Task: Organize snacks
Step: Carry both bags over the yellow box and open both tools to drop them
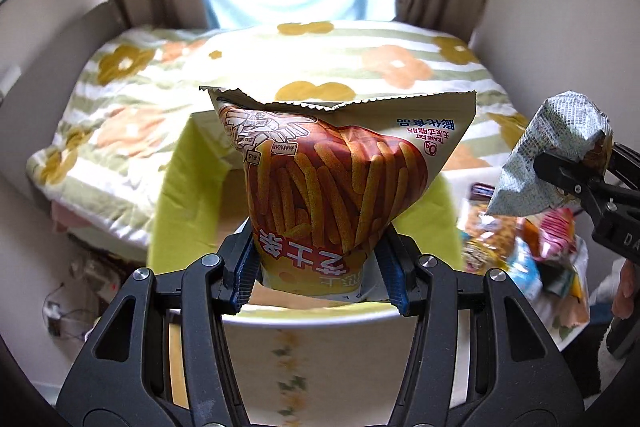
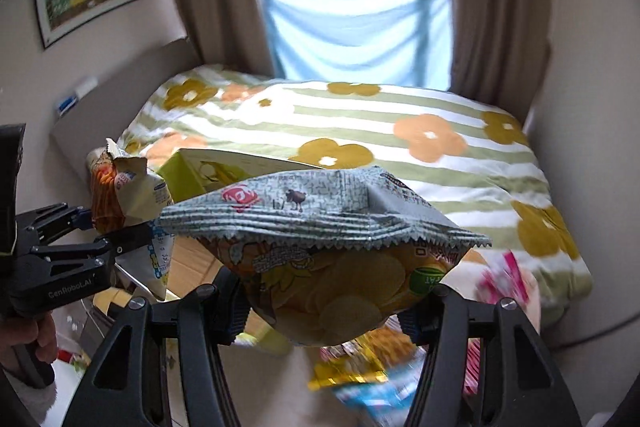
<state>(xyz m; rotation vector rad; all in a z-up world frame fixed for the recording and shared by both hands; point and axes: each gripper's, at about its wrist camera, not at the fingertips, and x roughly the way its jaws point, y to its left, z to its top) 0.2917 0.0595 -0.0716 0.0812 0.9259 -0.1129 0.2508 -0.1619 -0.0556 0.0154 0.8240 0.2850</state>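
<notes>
Right now both grippers are carrying a bag each, so the sorting is looking only partly done. The left gripper (image 1: 320,267) is pinching the lower end of a corn-stick snack bag (image 1: 340,183), its blue pads pressing in on both sides and creasing the foil. The bag is standing upside down between the fingers, its serrated seal pointing away from the tongs and its print of orange sticks on a red panel facing the camera. It is looking puffy and full.

The right gripper (image 2: 324,311) is squeezing a potato-chip bag (image 2: 340,267) in the same way. That bag's grey-green crimped seal is folding over toward the camera, and the yellow front with pale round chips is bulging just beyond the fingers.

Just past and below the left tongs, a yellow-green cardboard box (image 1: 188,195) is sitting with its flaps open; I judge this to be the place the snacks are going. From these views I cannot tell whether anything is already lying inside it.

Below the right tongs, and off to the right of the left ones, a heap of loose snack packets (image 1: 516,251) is waiting, blurred but plainly several, so most of the work is probably still lying ahead.
</notes>
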